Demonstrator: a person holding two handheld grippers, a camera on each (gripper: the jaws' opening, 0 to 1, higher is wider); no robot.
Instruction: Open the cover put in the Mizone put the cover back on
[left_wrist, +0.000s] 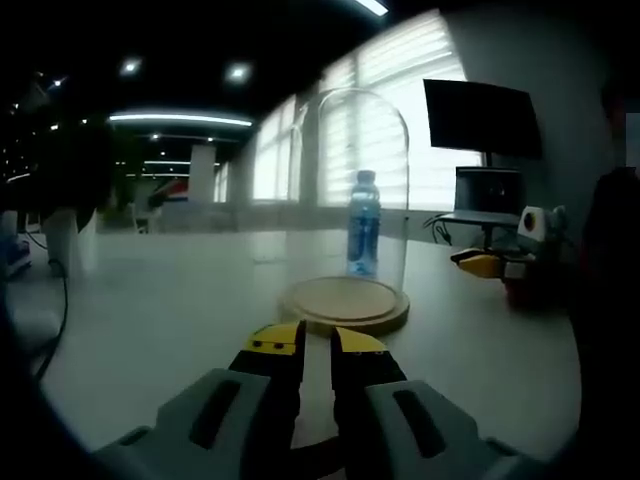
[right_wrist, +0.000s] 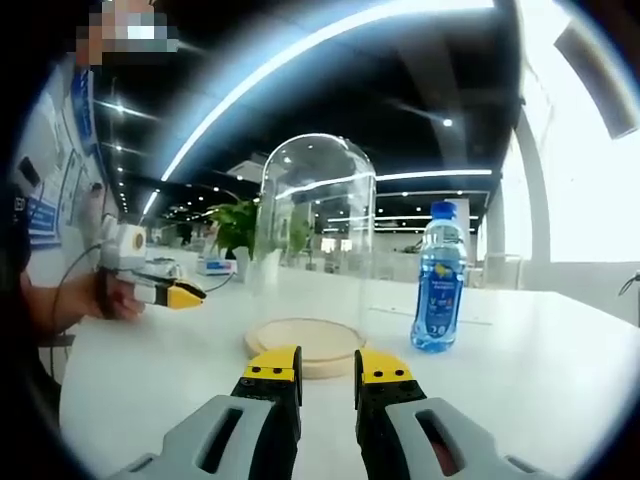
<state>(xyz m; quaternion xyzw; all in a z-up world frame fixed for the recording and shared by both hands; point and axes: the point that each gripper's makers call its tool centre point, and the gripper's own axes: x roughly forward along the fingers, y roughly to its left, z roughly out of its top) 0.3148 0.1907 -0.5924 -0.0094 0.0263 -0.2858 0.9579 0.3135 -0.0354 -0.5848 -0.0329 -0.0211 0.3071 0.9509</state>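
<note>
While the clear glass dome cover (right_wrist: 318, 240) sits unlifted on its round wooden base (right_wrist: 305, 345), the blue Mizone bottle (right_wrist: 439, 278) is seen outside at three o'clock; both the left gripper (left_wrist: 317, 345) and right gripper (right_wrist: 327, 368) are held narrow, empty.

We see the left gripper view dim and soft, backlit by bright blinds (left_wrist: 400, 130) that wash the glass dome (left_wrist: 352, 190) in haze. The right gripper view is brighter, ceiling light strips (right_wrist: 330, 40) bent by fisheye, its window side (right_wrist: 590, 190) blown out.
</note>
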